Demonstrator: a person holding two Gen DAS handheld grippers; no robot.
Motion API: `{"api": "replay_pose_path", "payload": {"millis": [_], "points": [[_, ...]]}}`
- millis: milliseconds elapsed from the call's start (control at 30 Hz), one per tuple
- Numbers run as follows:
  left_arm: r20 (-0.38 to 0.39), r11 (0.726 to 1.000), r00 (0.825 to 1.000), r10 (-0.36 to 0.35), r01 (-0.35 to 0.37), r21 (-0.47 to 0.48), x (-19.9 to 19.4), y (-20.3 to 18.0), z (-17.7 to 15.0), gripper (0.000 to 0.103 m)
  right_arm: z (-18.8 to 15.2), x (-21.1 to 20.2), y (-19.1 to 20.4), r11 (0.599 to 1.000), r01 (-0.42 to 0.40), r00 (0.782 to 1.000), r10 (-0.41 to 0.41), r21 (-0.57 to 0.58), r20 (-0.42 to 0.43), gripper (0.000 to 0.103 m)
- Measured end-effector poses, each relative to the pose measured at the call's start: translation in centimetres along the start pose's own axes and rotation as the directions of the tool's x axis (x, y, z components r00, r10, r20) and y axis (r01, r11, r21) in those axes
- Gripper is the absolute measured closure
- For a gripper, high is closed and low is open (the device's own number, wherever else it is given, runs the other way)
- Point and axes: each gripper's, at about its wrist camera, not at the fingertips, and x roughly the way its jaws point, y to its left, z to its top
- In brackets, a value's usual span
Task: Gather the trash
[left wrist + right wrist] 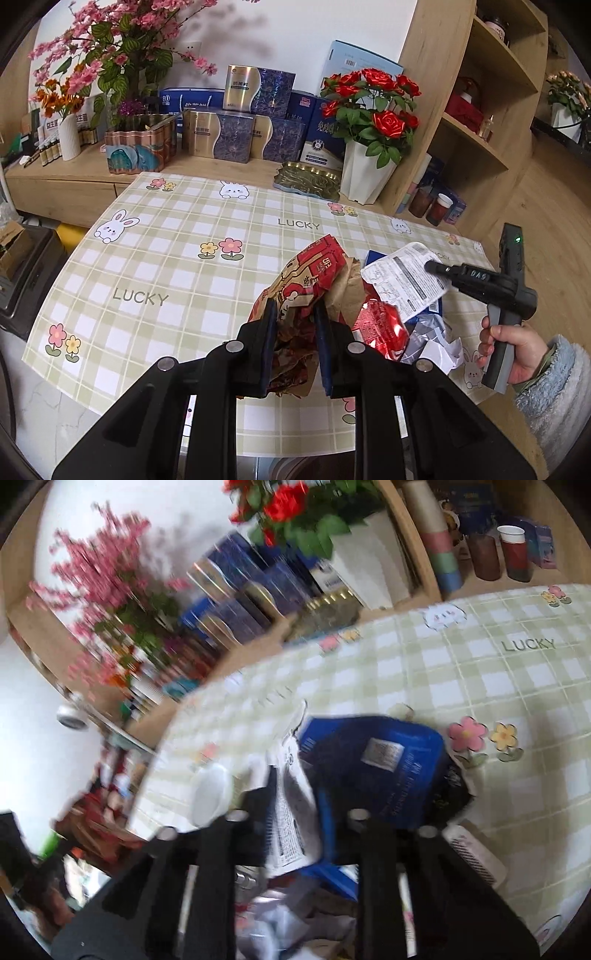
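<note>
Your left gripper pinches the crumpled red-and-brown paper bag; your right gripper, blurred, seems clamped on the white printed wrapper. Lift both clear together, keeping the wrapper from snagging the blue packet.

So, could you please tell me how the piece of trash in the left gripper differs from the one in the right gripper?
The left gripper is shut on a crumpled brown-and-red paper bag; the right gripper is shut on a flat white printed packet. The bag is bulky and creased, the packet thin and smooth. The bag bears red graphics, the packet fine black text. Both are held over the checked tablecloth.
</note>
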Motion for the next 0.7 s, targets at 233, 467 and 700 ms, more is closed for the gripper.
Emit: {"api": "replay_pose_path", "payload": {"millis": [233,467,700], "points": [[0.010,1.000,1.000,-0.007,0.007,0.004,-0.9,-0.5,-0.3,0.083,0.8,-3.4,3.8,0.993,0.027,0.992,-0.013,-0.112,0.122,0.097],[0.028,1.000,0.999,-0.015,0.015,0.006,-2.4,-0.7,-0.5,0.083,1.4,-7.1,8.2,0.959,0.145,0.966,-0.084,-0.245,0.244,0.097],[0.046,0.999,0.998,-0.035,0.034,0.016,-4.5,-1.5,-1.2,0.083,0.7,-11.4,10.6,0.938,0.179,0.947,-0.082,-0.296,0.311,0.097]]}}
